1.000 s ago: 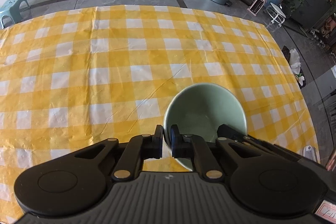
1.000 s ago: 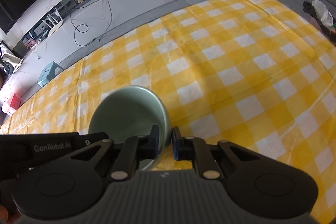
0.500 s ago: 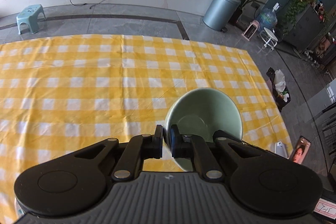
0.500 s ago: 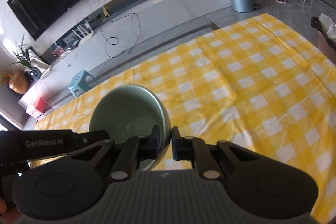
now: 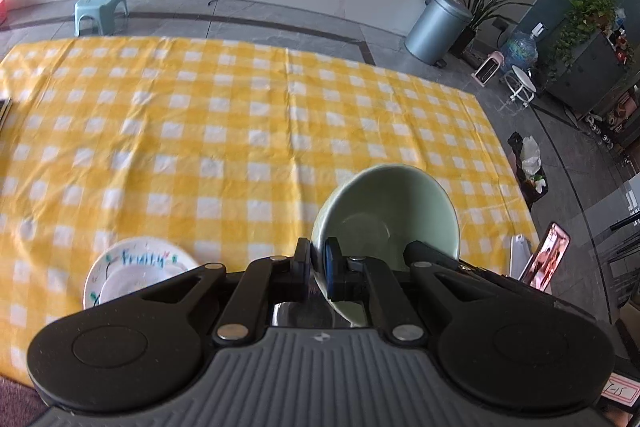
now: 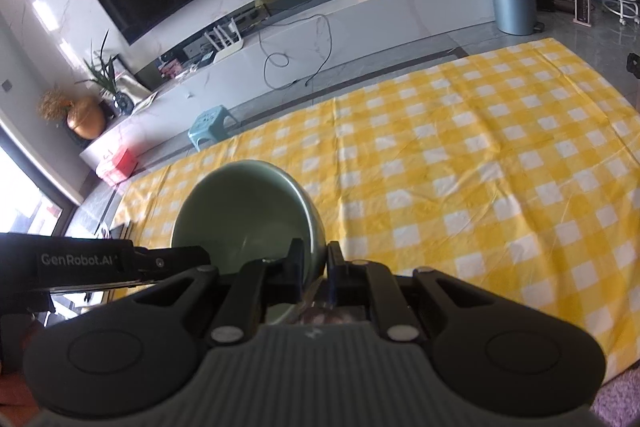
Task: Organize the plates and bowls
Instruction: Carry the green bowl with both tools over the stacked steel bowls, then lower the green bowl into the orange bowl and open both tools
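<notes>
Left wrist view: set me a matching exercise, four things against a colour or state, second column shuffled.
Things:
1. bowl
2. plate
3. stool
4. bin

Descriptions:
A. white, with blue lettering, lying on the checked cloth
B. grey-blue, lidded, standing on the floor beyond the cloth
C. pale green, rim pinched by the left gripper and by the right gripper
D. light blue, standing on the floor past the cloth's far edge

Pairs: 1-C, 2-A, 3-D, 4-B
</notes>
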